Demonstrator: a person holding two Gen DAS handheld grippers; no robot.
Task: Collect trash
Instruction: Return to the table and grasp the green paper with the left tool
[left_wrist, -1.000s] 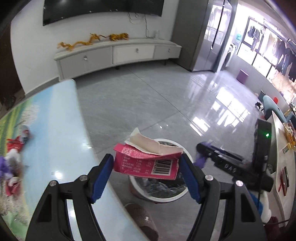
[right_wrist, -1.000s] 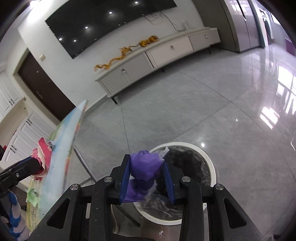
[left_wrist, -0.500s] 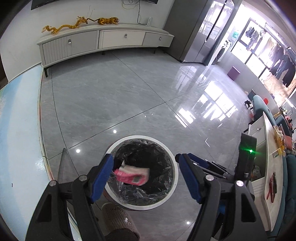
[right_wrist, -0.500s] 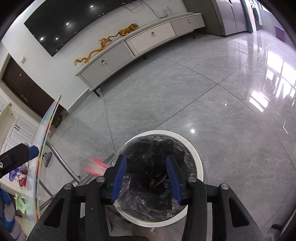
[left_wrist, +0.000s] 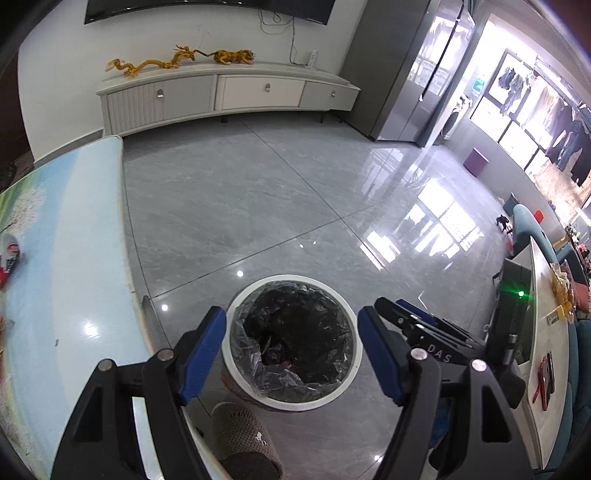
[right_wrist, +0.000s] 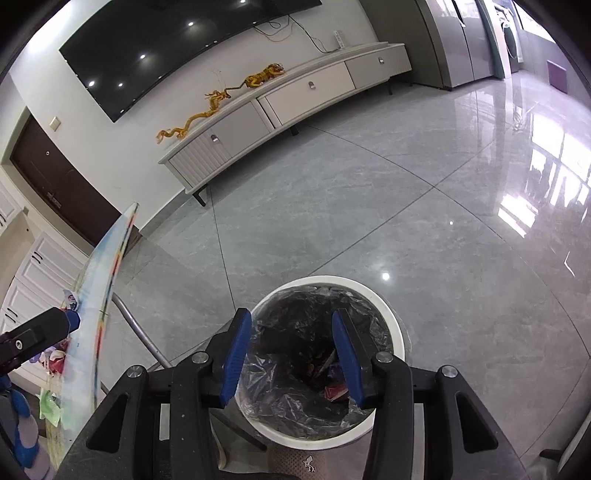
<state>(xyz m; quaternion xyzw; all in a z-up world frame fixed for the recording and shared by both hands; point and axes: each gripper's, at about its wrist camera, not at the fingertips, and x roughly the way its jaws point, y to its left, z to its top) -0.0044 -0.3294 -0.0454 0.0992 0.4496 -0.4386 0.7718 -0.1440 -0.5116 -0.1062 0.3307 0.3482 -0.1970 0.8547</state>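
My left gripper (left_wrist: 291, 354) and right gripper (right_wrist: 291, 354) hang above the white bin (left_wrist: 236, 384), fingers spread and empty. Trash (right_wrist: 334, 391) lies inside the bin's black liner. Beside the bin stands the table (left_wrist: 74, 295); beyond it, grey floor (left_wrist: 258, 206).

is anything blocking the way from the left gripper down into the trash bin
Nothing visible does. The left gripper hangs open and empty over the trash bin, whose black-lined mouth is uncovered. The right gripper also points into it, empty.
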